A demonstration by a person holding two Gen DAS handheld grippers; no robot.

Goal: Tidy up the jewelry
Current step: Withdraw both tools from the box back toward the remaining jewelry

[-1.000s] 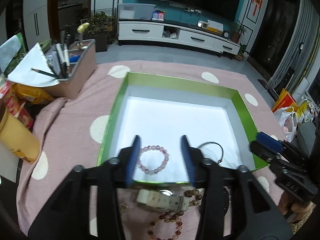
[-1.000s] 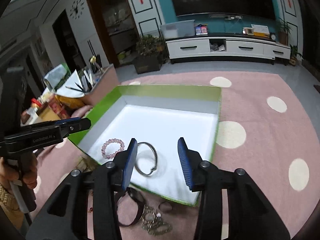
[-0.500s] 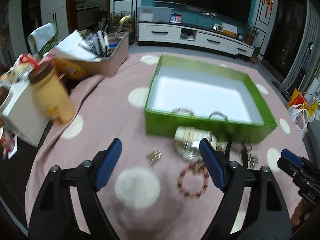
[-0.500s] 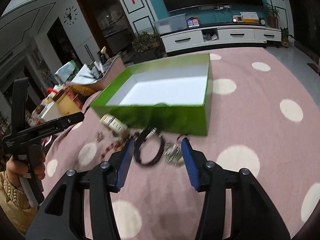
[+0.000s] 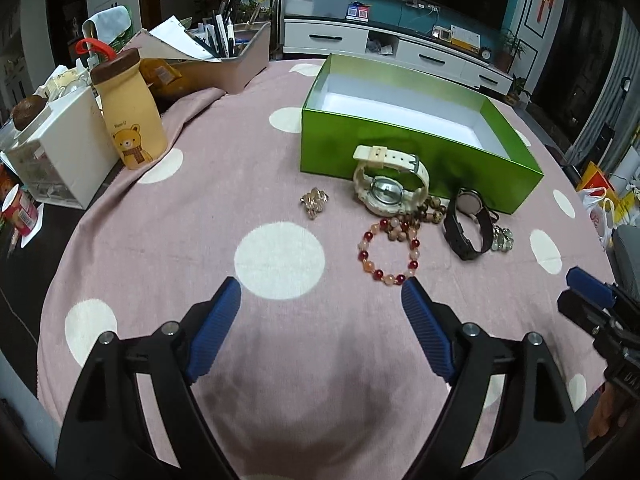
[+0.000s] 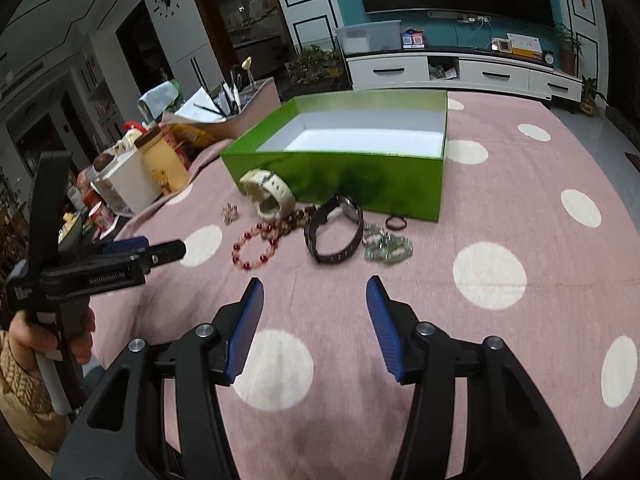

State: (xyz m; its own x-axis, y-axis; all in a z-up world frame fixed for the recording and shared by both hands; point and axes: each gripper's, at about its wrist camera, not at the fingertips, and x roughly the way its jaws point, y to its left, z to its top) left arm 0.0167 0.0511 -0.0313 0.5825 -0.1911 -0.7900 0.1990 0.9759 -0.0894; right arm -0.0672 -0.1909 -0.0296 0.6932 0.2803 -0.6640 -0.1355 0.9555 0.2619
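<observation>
A green box [image 5: 400,154] with a white inside stands on the pink dotted cloth; it also shows in the right wrist view [image 6: 360,176]. In front of it lie a cream watch [image 5: 390,186], a black watch [image 5: 468,224], a red and pink bead bracelet [image 5: 390,250], a small gold piece [image 5: 315,202] and a pale green bead piece [image 6: 386,249]. My left gripper [image 5: 322,294] is open and empty, well short of the bracelet. My right gripper [image 6: 316,288] is open and empty, short of the black watch [image 6: 334,234].
A yellow bear bottle [image 5: 130,114], a white box [image 5: 60,148] and a pink tray of pens and papers [image 5: 224,60] crowd the left side. The table edge runs along the right, with bags on the floor beyond.
Both grippers have pulled back from over the box to the near side of the table. Both jaws have opened wider. The box's floor with the bracelet and ring is now out of sight.
</observation>
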